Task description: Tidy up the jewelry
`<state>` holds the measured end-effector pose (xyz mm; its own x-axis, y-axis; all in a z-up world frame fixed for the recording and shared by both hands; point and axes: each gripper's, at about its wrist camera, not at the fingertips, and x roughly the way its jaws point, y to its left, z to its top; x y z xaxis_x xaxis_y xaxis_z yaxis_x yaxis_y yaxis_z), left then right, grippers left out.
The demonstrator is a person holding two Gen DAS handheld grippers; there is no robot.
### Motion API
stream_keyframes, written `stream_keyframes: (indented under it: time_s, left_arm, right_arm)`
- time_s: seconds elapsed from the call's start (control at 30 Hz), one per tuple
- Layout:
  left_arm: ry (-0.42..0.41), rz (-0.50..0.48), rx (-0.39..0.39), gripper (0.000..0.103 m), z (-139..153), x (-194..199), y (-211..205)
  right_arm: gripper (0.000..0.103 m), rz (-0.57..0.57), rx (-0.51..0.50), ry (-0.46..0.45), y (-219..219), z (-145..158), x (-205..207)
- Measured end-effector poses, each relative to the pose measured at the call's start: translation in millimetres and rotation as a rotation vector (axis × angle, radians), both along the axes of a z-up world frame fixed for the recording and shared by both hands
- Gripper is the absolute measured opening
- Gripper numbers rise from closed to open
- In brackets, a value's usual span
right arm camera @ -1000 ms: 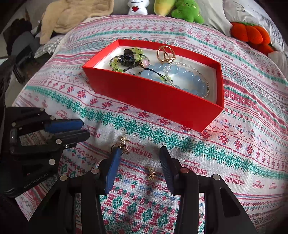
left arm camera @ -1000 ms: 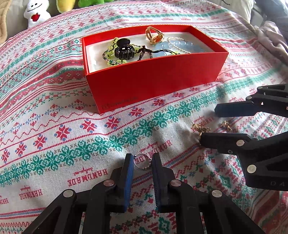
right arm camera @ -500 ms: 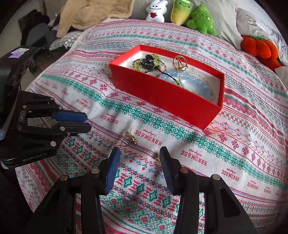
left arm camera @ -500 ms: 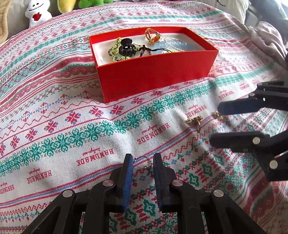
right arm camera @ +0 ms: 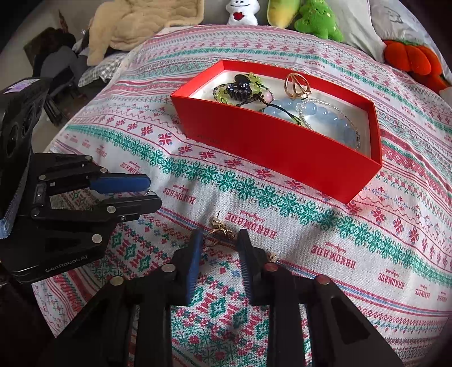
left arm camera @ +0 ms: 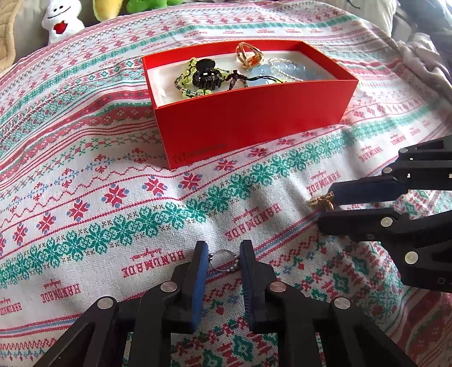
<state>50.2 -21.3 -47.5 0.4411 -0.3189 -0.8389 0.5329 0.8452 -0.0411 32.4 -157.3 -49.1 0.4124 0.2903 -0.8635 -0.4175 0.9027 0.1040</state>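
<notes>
A red box (left arm camera: pixel 254 118) (right arm camera: pixel 282 146) on the patterned cloth holds a black hair claw (left arm camera: pixel 206 76), a gold ring (left arm camera: pixel 248 55), green beads and a blue bead bracelet (right arm camera: pixel 330 115). My left gripper (left arm camera: pixel 224 261) is shut on a small silver beaded ring (left arm camera: pixel 223 259), held between its pads. My right gripper (right arm camera: pixel 219 240) has closed in around a gold earring (right arm camera: pixel 221 230) (left arm camera: pixel 322 200) lying on the cloth; whether the pads touch it I cannot tell. A second small gold earring (right arm camera: pixel 272 257) lies just behind the right finger.
Plush toys (right arm camera: pixel 316 19) and an orange pumpkin cushion (right arm camera: pixel 412 59) sit beyond the cloth's far edge. A beige blanket (right arm camera: pixel 141 25) lies at the far left. The cloth is rumpled around the grippers.
My right gripper has moved forward and narrowed its jaws around the gold earring. My left gripper keeps its hold on the silver ring and has moved closer to the red box.
</notes>
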Motion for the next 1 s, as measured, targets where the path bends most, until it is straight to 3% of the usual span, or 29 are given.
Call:
stream_keyframes:
  time_s: [0.03,0.07,0.33,0.53,0.7,0.9,1.0]
  left_arm:
    - [-0.001,0.003,-0.001,0.013,1,0,1]
    - [0.001,0.007,0.000,0.002,1,0,2]
    - [0.009,0.019,-0.025,0.002,10,-4,13]
    - [0.026,-0.011,-0.051,0.003,12,-14,24]
    - [0.021,-0.033,-0.053,0.046,7,-15,22]
    - [0.002,-0.043,-0.002,0.045,-6,-8,1]
    - [-0.005,-0.047,0.011,0.033,-6,-5,-5]
  right_arm:
    - [0.023,0.009,-0.006,-0.009,0,1,-1]
    - [0.023,0.016,-0.011,-0.016,1,2,-3]
    - [0.023,0.065,-0.034,-0.064,-3,17,-22]
    - [0.023,0.083,-0.076,-0.046,-6,18,-32]
    - [0.023,0.093,-0.115,-0.006,-8,6,-38]
    - [0.023,0.090,-0.113,0.003,-9,4,-38]
    - [0.023,0.088,-0.113,0.006,-9,4,-37]
